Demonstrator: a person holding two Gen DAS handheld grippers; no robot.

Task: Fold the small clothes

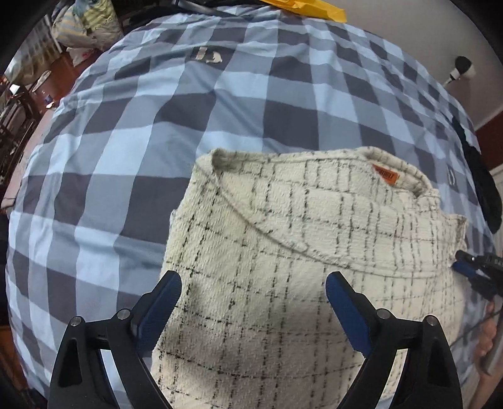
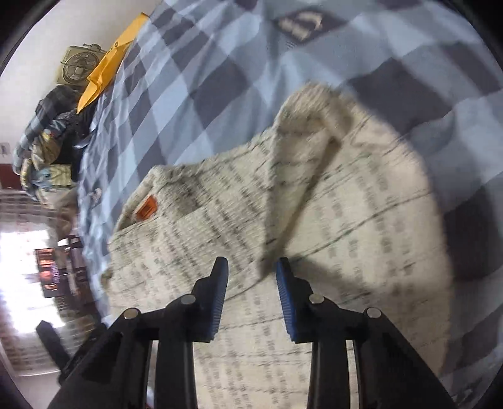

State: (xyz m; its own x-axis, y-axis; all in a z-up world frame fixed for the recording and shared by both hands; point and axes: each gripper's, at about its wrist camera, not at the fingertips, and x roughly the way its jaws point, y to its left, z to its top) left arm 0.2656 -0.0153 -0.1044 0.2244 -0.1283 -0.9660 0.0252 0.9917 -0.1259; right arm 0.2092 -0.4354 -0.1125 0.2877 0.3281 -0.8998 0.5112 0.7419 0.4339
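A cream knit garment with a thin black grid pattern point(image 1: 298, 239) lies on the blue checked bedspread point(image 1: 157, 132), partly folded, with an orange label point(image 1: 386, 176) at its neckline. My left gripper point(image 1: 253, 292) is open above the garment's near part, holding nothing. My right gripper point(image 2: 251, 277) is open over the same garment point(image 2: 330, 220), its fingers a moderate gap apart, empty; this view is motion-blurred. The right gripper's fingertips point(image 1: 465, 267) show at the garment's right edge in the left wrist view. The orange label also shows in the right wrist view point(image 2: 146, 208).
A yellow envelope point(image 1: 308, 8) lies at the bed's far edge. A dark cloth point(image 1: 481, 182) lies at the bed's right side. A pile of clothes point(image 2: 47, 141) sits by the bed's far corner, with a fan point(image 2: 78, 66) behind.
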